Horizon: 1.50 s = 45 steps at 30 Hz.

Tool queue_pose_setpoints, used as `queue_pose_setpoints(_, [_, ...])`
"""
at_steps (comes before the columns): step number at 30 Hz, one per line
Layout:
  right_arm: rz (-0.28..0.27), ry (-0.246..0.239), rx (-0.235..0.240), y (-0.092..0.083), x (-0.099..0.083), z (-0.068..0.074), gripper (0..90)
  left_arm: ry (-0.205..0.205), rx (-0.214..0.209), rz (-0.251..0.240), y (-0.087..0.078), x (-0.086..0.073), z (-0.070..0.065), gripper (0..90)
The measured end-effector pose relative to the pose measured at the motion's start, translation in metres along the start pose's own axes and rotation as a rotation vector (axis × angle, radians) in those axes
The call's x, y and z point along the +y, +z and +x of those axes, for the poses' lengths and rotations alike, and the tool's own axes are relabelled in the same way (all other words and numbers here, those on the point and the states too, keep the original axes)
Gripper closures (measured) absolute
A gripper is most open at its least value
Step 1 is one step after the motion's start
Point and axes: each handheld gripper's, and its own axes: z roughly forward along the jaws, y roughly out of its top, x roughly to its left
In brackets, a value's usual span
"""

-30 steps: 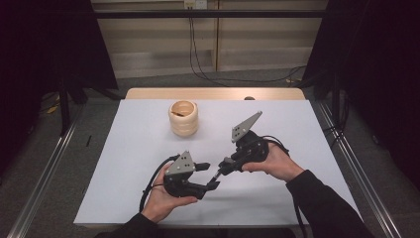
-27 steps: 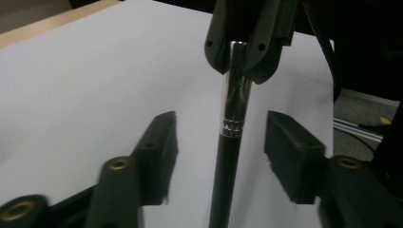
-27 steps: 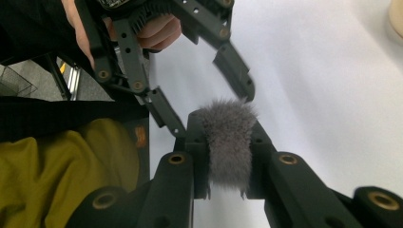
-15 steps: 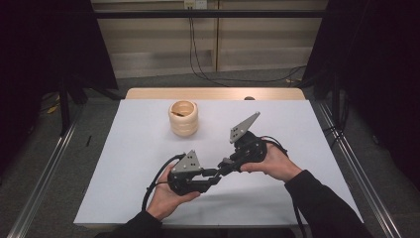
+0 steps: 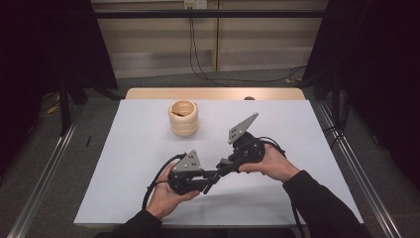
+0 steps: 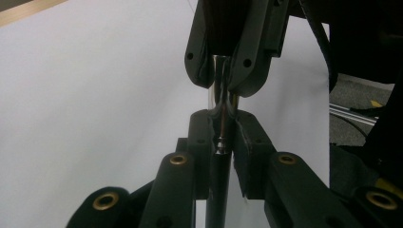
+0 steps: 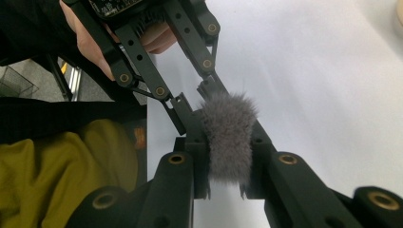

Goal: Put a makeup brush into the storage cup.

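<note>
Brush (image 7: pixel 229 137) bridged between both tools above the near middle of the worktop (image 5: pixel 148 148).
Long axis runs from near-left to far-right. The right tool (image 5: pixel 223 165) pinches the grey fluffy head. The left tool (image 5: pixel 208 178), whose jaws have just been closing, now clamps the slim dark handle at its metal collar. The tool tips stand just apart, neither nearer. Any pull must follow that axis.
</note>
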Motion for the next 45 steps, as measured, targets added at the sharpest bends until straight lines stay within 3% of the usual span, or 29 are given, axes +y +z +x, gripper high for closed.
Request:
queue_pose_setpoints(8, [-0.026, 0.003, 0.010, -0.001, -0.004, -0.001, 76.6, 0.009, -0.002, -0.001, 0.001, 0.000, -0.001, 78.7])
queue_pose_setpoints(11, [-0.035, -0.009, 0.023, -0.002, -0.005, -0.001, 74.1, 0.004, -0.003, -0.004, 0.000, 0.001, -0.001, 78.8])
queue_pose_setpoints(21, [-0.098, 0.009, -0.004, -0.003, -0.007, -0.001, 62.3, -0.019, 0.009, -0.016, -0.003, 0.000, 0.001, 78.8])
queue_pose_setpoints(25, [-0.132, 0.026, -0.020, -0.002, -0.012, -0.004, 55.5, -0.020, 0.025, -0.023, -0.005, 0.000, 0.003, 78.8])
queue_pose_setpoints(34, [-0.212, 0.033, -0.081, -0.005, -0.015, -0.002, 27.7, -0.033, 0.028, -0.044, -0.007, 0.000, 0.003, 78.8])
queue_pose_setpoints(36, [-0.237, 0.039, -0.101, -0.005, -0.016, -0.002, 18.0, -0.028, 0.031, -0.047, -0.008, 0.000, 0.004, 78.8])
queue_pose_setpoints(39, [-0.275, 0.048, -0.105, -0.005, -0.019, -0.003, 12.8, -0.031, 0.033, -0.052, -0.010, 0.000, 0.005, 78.8])
queue_pose_setpoints(45, [-0.298, 0.076, -0.120, -0.001, -0.026, -0.006, 0.8, -0.034, 0.047, -0.049, -0.012, 0.000, 0.006, 78.8])
